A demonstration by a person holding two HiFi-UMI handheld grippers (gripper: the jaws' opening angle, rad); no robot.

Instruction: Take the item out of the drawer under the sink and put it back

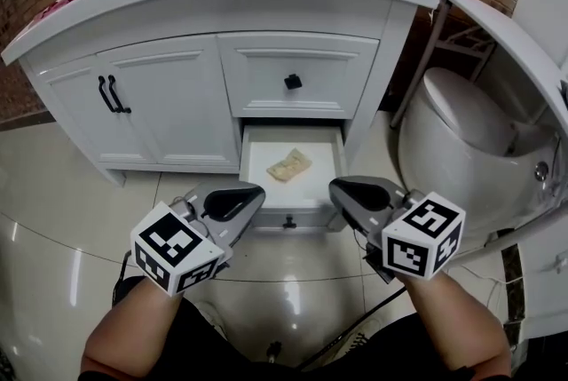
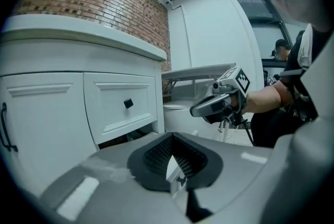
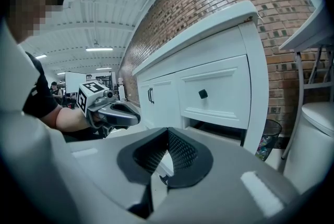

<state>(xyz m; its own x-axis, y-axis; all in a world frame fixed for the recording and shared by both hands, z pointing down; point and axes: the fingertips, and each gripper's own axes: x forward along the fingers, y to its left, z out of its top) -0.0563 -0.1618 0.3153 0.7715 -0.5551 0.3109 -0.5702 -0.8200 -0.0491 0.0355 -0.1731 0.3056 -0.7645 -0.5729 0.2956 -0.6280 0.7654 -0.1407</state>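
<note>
Looks down in the head view on a beige item (image 1: 290, 164), perhaps crumpled cloth, lying inside the open drawer (image 1: 260, 159), with left hand-held gripper (image 1: 253, 193) and right hand-held gripper (image 1: 342, 186) just before the drawer front; finds the left hand-held gripper (image 2: 175, 160) clenched on nothing in the left gripper view, the right hand-held gripper (image 3: 166, 157) likewise in the right gripper view.

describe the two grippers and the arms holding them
The left gripper and right gripper both have smooth, rounded grey shells with black ribbed jaws. Each carries a white marker cube printed with black square patterns at its back end. A thin dark cable hangs under the right one. The forearms are bare, and a black short sleeve shows above.
</note>
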